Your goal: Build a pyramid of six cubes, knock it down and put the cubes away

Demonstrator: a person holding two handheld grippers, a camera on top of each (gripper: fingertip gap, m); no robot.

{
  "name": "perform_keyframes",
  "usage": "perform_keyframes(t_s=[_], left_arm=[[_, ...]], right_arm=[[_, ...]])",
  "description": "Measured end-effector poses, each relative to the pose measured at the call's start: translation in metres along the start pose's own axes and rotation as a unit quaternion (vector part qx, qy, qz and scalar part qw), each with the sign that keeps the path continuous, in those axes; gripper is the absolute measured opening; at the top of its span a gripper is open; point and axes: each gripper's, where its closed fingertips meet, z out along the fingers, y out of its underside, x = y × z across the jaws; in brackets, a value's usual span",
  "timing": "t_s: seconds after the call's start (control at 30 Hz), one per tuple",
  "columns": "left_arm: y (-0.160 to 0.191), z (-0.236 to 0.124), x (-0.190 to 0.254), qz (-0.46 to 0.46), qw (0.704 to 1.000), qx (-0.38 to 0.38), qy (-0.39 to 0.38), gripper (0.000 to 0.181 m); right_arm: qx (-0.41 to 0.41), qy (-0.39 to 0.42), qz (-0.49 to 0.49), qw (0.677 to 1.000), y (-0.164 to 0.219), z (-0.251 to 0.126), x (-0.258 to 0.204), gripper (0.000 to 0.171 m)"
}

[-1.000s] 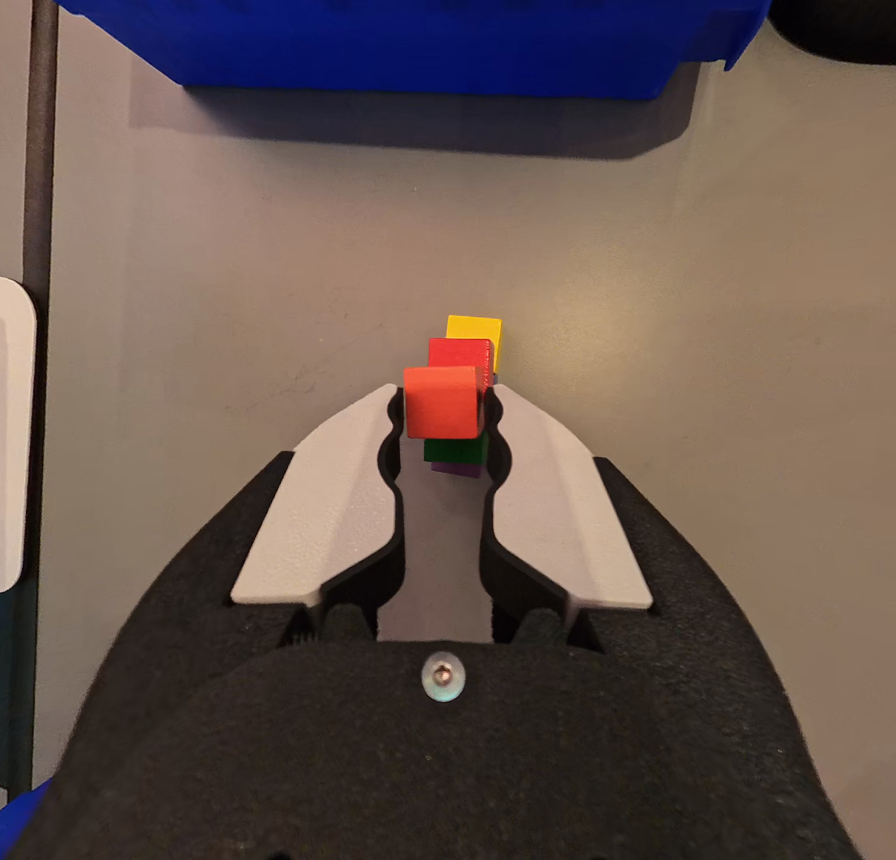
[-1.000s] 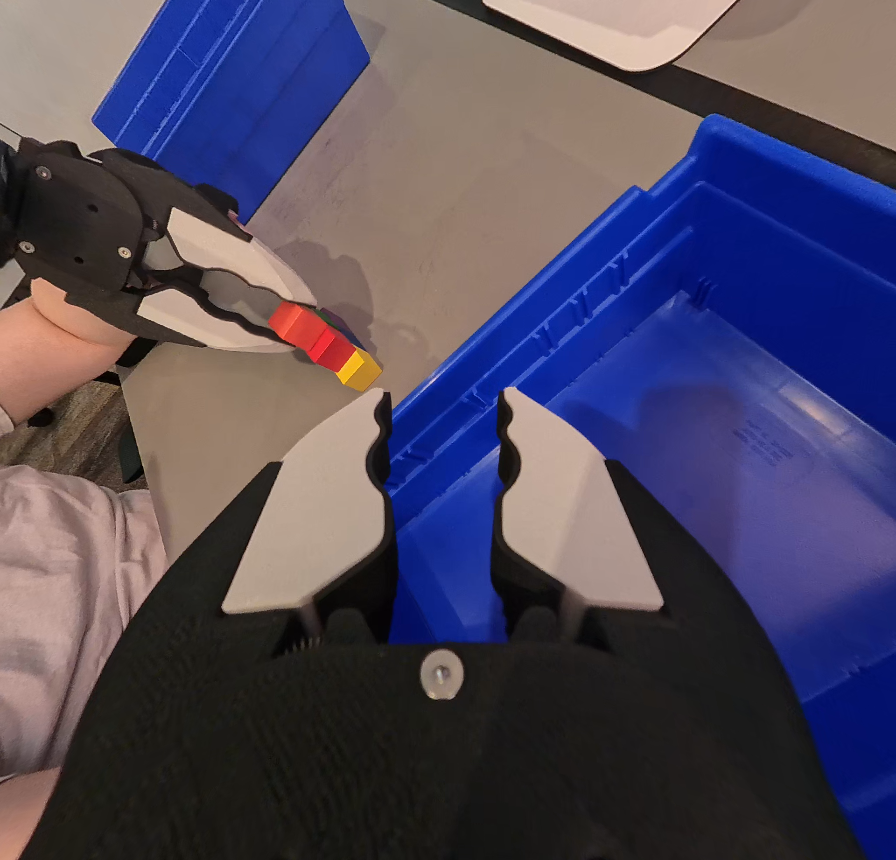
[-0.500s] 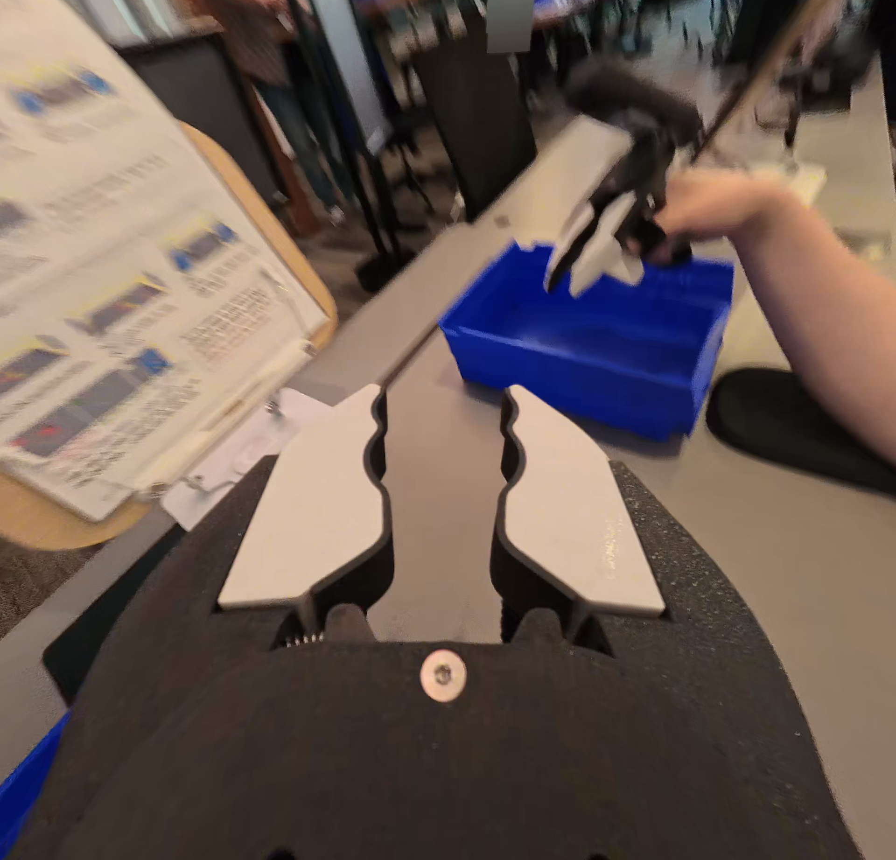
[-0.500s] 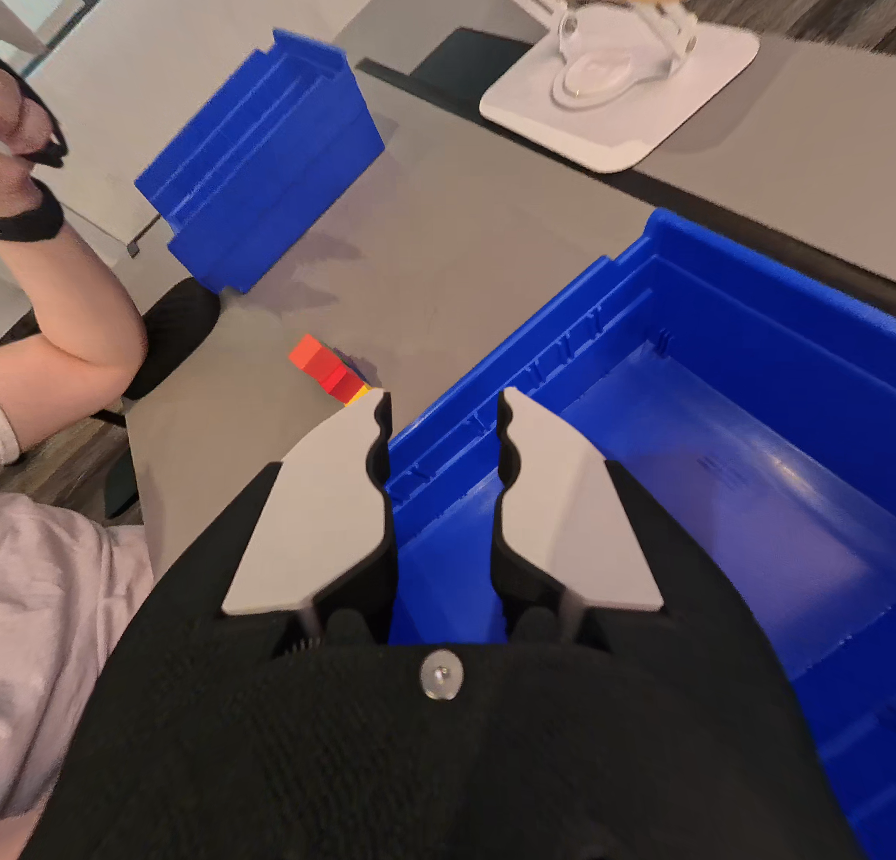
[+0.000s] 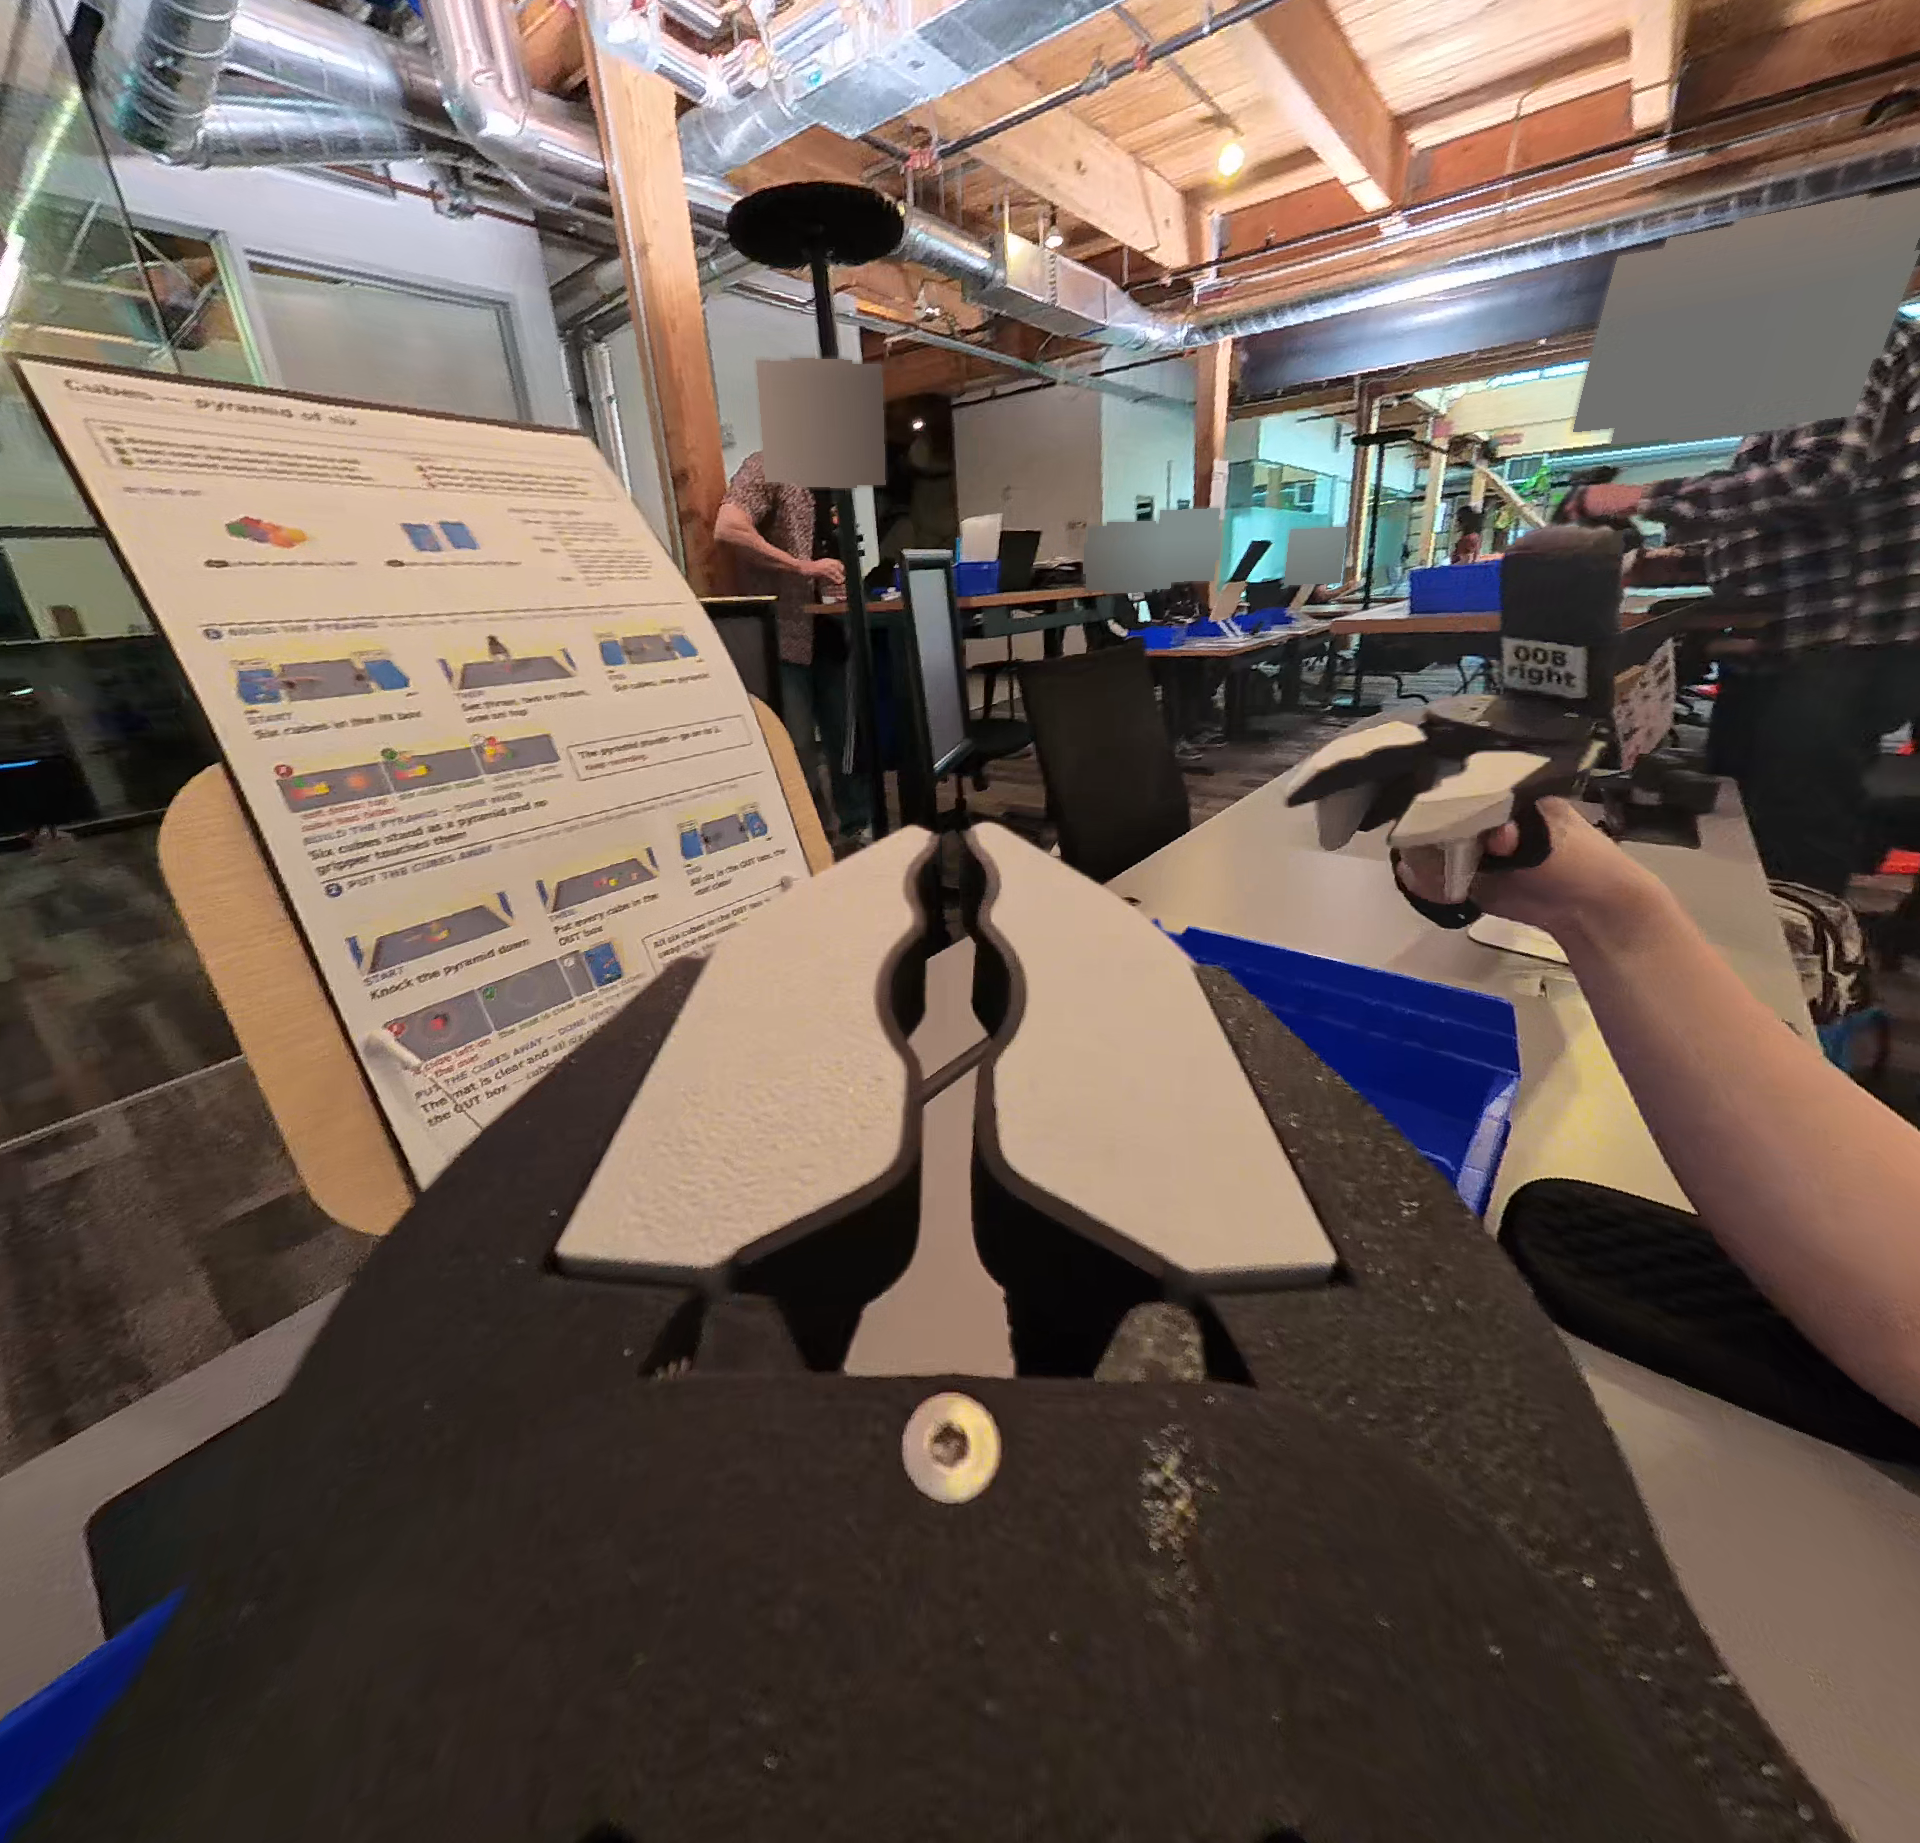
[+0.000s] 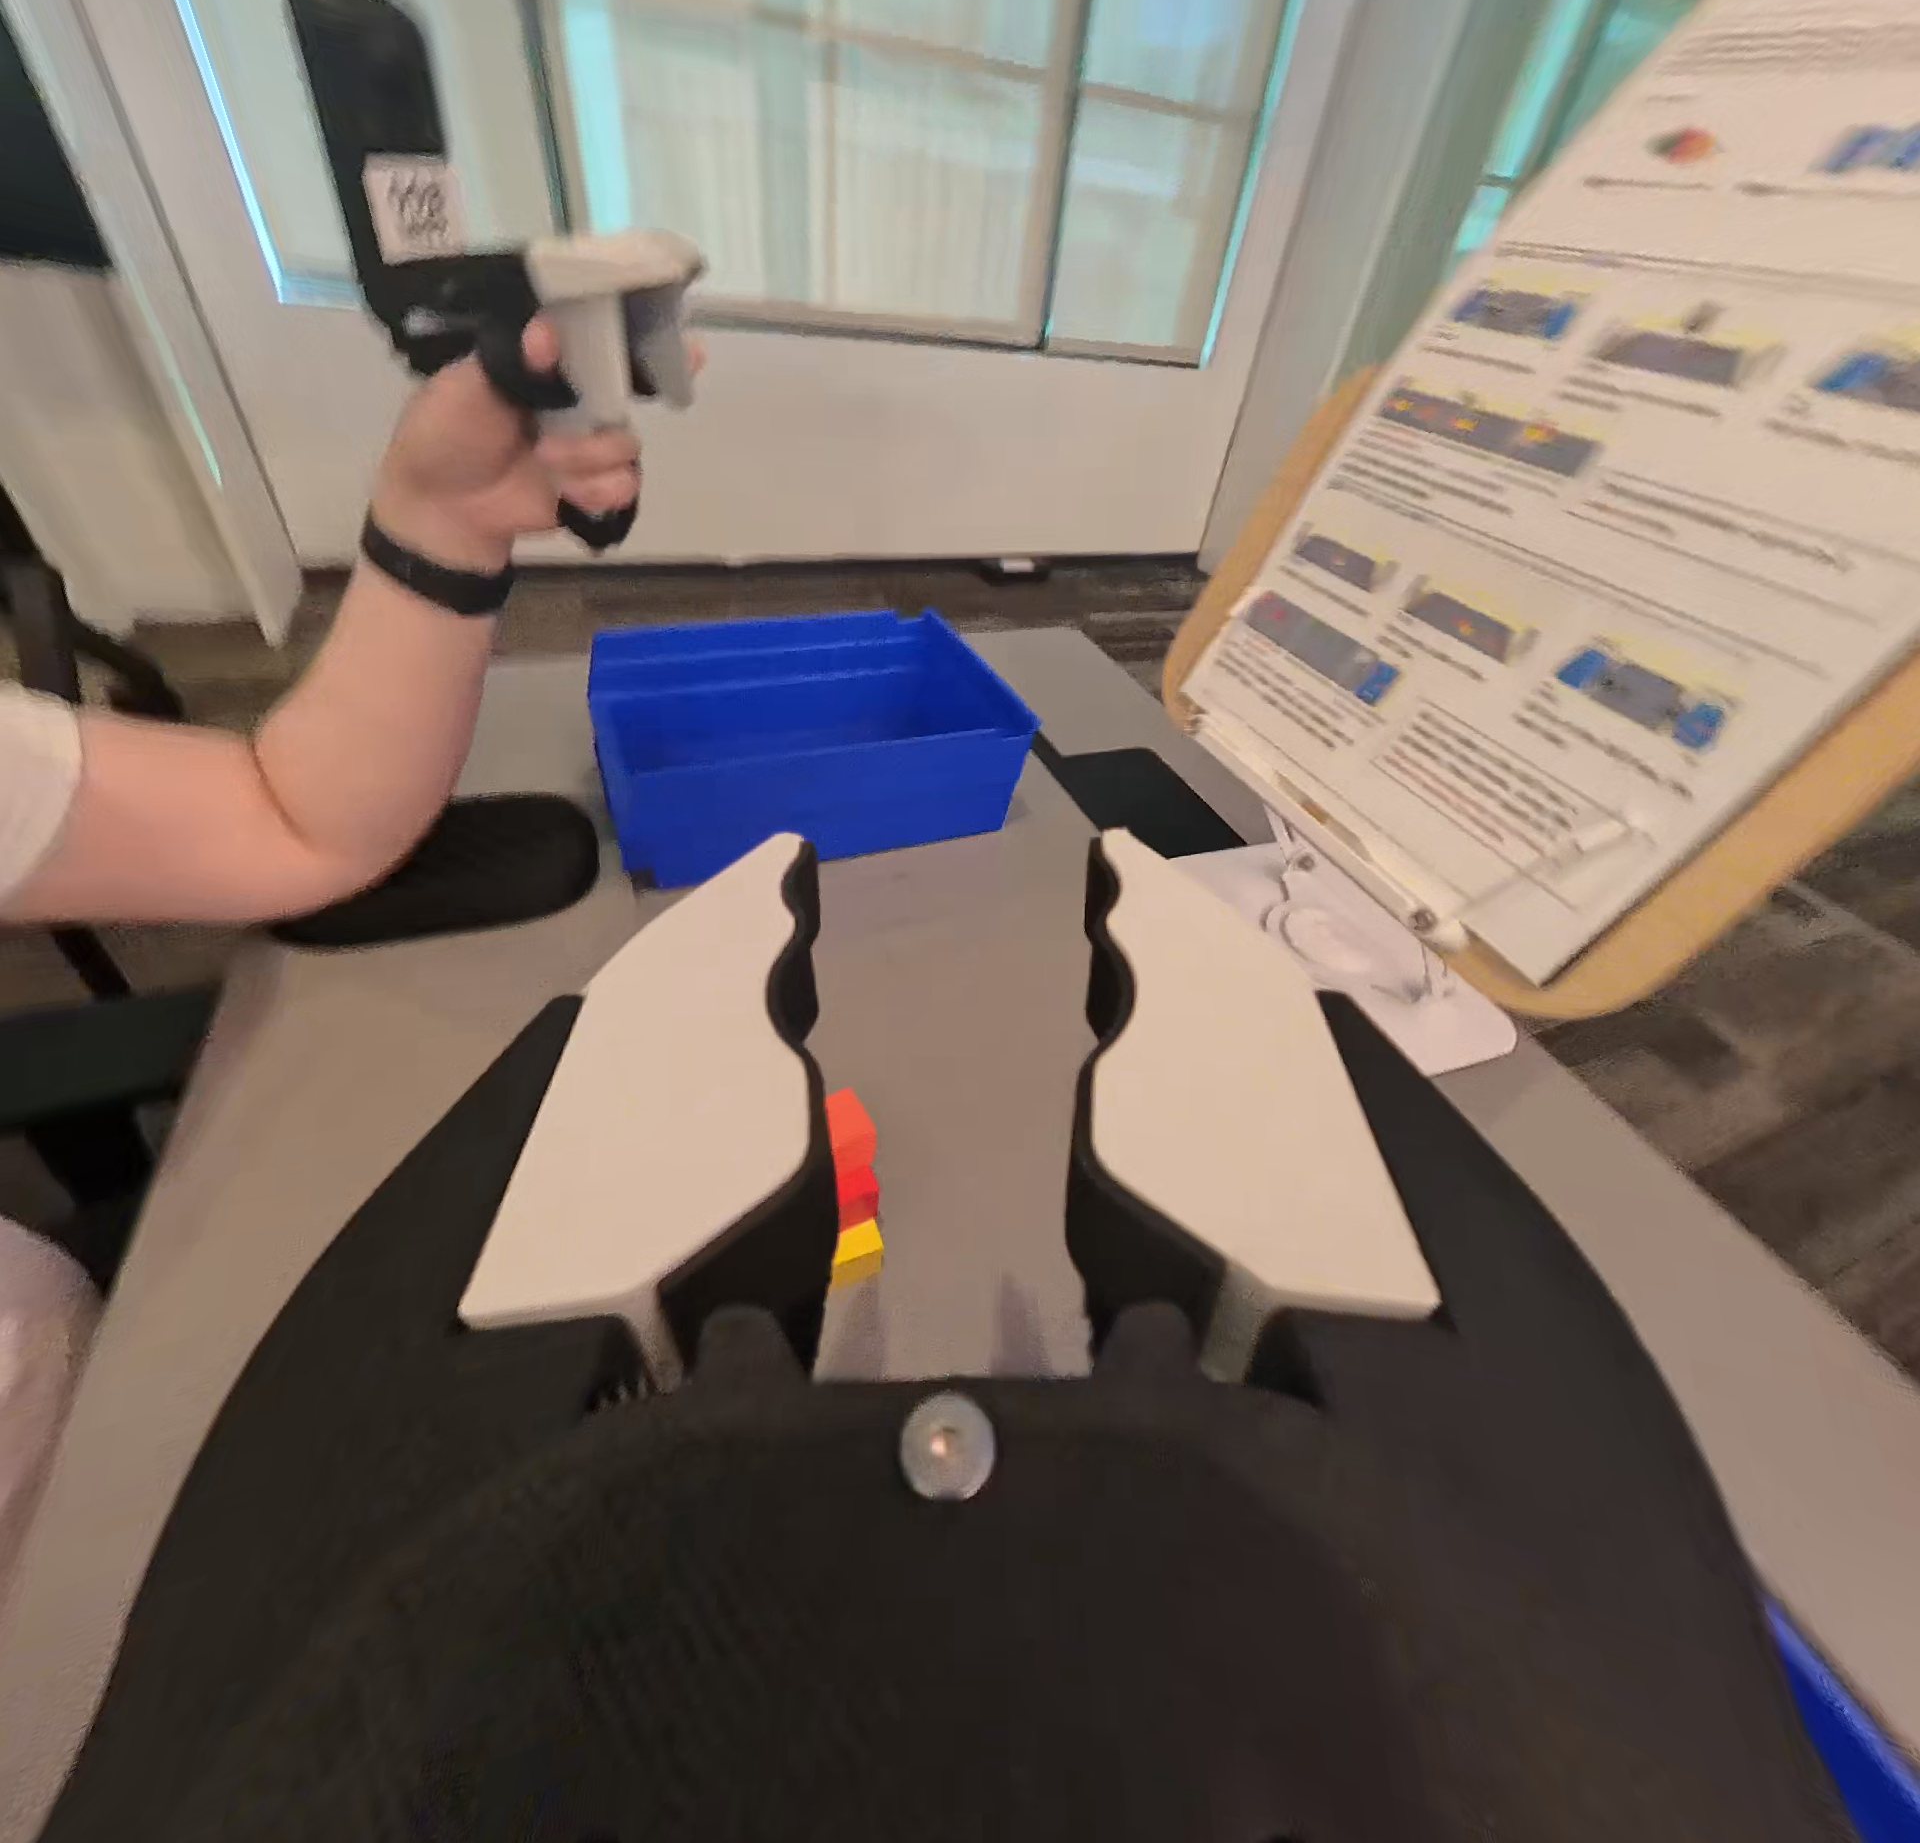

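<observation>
High above the grey worktop point(image 6: 1247, 1398), both grippers are lifted clear of the cubes and level out toward the room, where a second ago they looked down at the surface. The left gripper point(image 5: 958, 843) has let go of the orange cube it was clamped on a second ago, and its fingers are now drawn together, nearly touching at the tips with nothing between them. The right gripper point(image 6: 945, 863) has its fingers apart and empty, as before. The cubes point(image 6: 854, 1185) stand stacked on the worktop; orange, red and yellow faces show between the right fingers, the rest hidden behind the left-hand finger. One blue bin point(image 6: 810, 744) sits beyond them, the other blue bin point(image 5: 1382, 1035) by the person's right forearm. An instruction board point(image 5: 416, 713) leans on its stand at the worktop's far edge.
</observation>
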Motion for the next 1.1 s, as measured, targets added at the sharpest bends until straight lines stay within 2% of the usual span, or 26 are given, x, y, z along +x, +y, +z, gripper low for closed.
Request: perform_keyframes(t_s=[0.13, 0.23, 0.3, 0.37, 0.47, 0.53, 0.6, 0.7, 1.1], left_arm=[[0.004, 0.002, 0.006, 0.019, 1.000, -0.014, 0.009, 0.000], [0.010, 0.007, 0.010, 0.036, 0.999, -0.026, 0.010, 0.000], [0.022, 0.015, 0.005, 0.050, 0.997, -0.052, -0.018, 0.000], [0.045, 0.023, -0.011, 0.102, 0.984, -0.113, -0.090, 0.000], [0.066, 0.025, -0.047, 0.196, 0.935, -0.179, -0.237, 0.000], [0.078, 0.027, -0.057, 0.229, 0.908, -0.208, -0.281, 0.000], [0.089, 0.032, -0.058, 0.238, 0.901, -0.223, -0.285, 0.000], [0.102, 0.039, -0.053, 0.219, 0.908, -0.238, -0.266, 0.000], [0.106, 0.043, -0.052, 0.235, 0.902, -0.242, -0.271, 0.000]], right_arm=[[-0.082, -0.022, -0.141, 0.986, 0.015, 0.035, -0.042, 0.030], [-0.115, -0.038, -0.215, 0.969, 0.026, 0.054, -0.065, 0.002], [-0.137, -0.058, -0.228, 0.962, 0.035, 0.063, -0.077, 0.001], [-0.165, -0.070, -0.229, 0.957, 0.046, 0.069, -0.082, 0.001], [-0.198, -0.076, -0.224, 0.951, 0.061, 0.074, -0.082, 0.001], [-0.226, -0.072, -0.220, 0.946, 0.072, 0.076, -0.078, 0.001], [-0.256, -0.073, -0.223, 0.938, 0.084, 0.076, -0.077, 0.001], [-0.282, -0.076, -0.229, 0.928, 0.095, 0.076, -0.077, 0.001], [-0.325, -0.084, -0.225, 0.915, 0.109, 0.072, -0.080, 0.001]])
